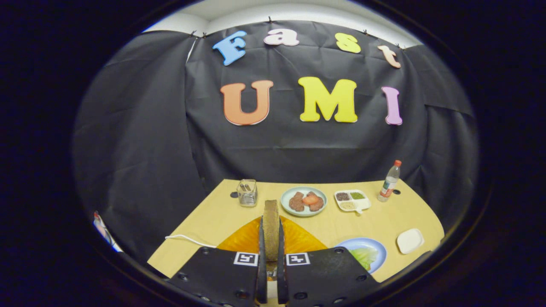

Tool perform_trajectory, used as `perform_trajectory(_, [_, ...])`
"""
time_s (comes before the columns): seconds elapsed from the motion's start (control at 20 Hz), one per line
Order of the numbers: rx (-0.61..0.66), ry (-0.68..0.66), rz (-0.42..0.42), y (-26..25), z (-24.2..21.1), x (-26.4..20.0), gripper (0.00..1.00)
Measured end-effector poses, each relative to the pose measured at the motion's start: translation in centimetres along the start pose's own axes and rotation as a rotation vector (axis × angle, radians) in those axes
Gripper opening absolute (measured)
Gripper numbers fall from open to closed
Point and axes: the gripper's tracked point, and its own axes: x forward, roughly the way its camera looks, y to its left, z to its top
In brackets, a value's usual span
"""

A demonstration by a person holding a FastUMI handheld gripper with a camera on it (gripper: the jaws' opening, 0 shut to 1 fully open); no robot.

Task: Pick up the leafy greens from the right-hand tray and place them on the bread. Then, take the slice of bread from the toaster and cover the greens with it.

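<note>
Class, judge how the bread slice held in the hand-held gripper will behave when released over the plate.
The bread slice stands on edge, pinched by the hand-held gripper, so it seems fairly stiff. It looks thin, probably light. Released upright, it would likely topple flat.

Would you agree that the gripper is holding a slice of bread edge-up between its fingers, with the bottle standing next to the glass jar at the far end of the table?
Not quite. The gripper does hold the slice of bread edge-up, but in the gripper view the bottle stands beside the divided dish, across the table from the glass jar.
</note>
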Motion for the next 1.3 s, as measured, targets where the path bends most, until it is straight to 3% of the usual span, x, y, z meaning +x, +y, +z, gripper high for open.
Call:
perform_trajectory(0.2, [-0.034,-0.081,0.009,-0.1,4.1,-3.1,0.09])
perform_trajectory(0.45, [-0.039,-0.114,0.017,-2.3,4.6,-4.8,0.09])
perform_trajectory(1.3, [0.038,0.181,-0.089,-16.5,-11.4,3.5,0.09])
